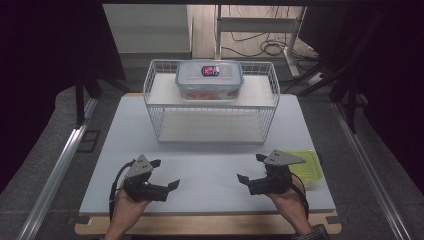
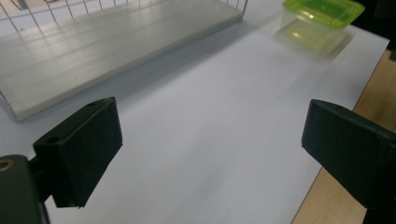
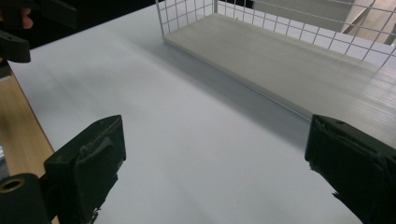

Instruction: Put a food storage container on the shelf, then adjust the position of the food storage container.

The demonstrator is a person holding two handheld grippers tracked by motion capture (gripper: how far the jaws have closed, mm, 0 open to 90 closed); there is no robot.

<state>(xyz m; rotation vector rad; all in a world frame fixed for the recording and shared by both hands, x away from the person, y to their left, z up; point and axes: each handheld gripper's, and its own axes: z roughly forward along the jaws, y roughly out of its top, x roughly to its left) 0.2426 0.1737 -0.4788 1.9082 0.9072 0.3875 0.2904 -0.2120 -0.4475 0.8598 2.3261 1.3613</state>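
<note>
My left gripper (image 1: 166,173) is held low over the front left of the white table, open, with nothing between its jaws. In the left gripper view its jaws (image 2: 212,144) stand wide apart above bare table. My right gripper (image 1: 250,167) hovers at the front right, also open and holding nothing, and it points toward the left one. Its own view (image 3: 215,158) shows bare table between the jaws. A small container with a green lid (image 1: 305,167) (image 2: 322,14) sits just right of the right gripper. A clear lidded box (image 1: 209,79) rests on the upper shelf of the wire rack (image 1: 155,107).
The white wire rack (image 2: 116,42) (image 3: 289,56) stands at the middle back of the table, its lower shelf bare. The white table top (image 1: 210,165) lies on a wooden board whose edge shows along the front. The left gripper (image 3: 28,23) appears far off in the right gripper view.
</note>
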